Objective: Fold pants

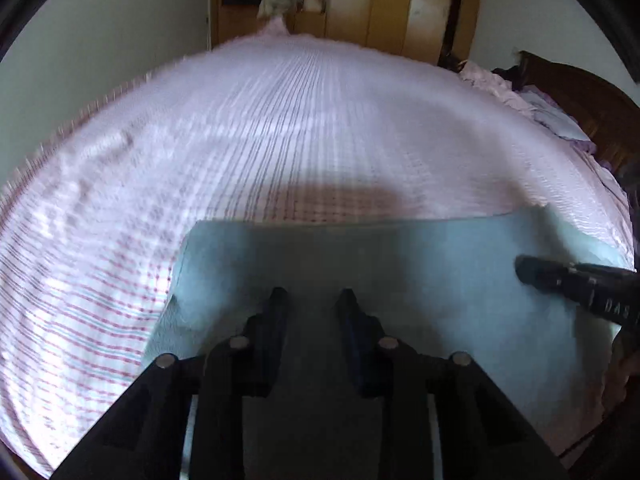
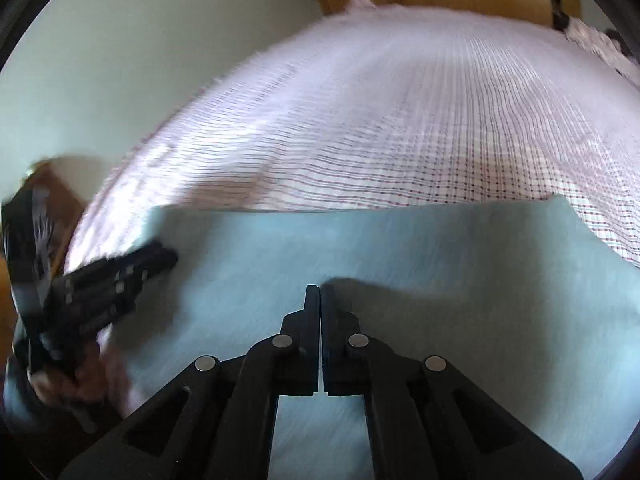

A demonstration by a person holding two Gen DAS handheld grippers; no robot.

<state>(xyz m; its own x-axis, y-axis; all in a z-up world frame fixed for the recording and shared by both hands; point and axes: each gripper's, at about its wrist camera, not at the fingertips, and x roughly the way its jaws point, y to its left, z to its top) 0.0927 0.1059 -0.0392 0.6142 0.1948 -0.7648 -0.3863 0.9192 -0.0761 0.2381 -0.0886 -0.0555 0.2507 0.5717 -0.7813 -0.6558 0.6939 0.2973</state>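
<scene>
A bed [image 1: 280, 140] covered by a white sheet [image 2: 400, 120] with fine red and blue stripes fills most of both views, with a wooden wardrobe [image 1: 380, 4] beyond its far edge and a heap of pale bedding [image 1: 532, 100] against a dark headboard [image 1: 592, 100] at the right. The pants [image 1: 420, 264], a flat pale blue-grey piece of cloth, lie on the near part of the bed under both tools. The left gripper [image 1: 313, 298] hangs over the cloth with its jaws partly apart; whether its tips touch the fabric cannot be told. The right gripper [image 2: 320, 294] has its jaws pressed together with nothing visible between them. On the right gripper's side, seen from the left wrist, pale letters read "DAS"; the rest is cut off.
</scene>
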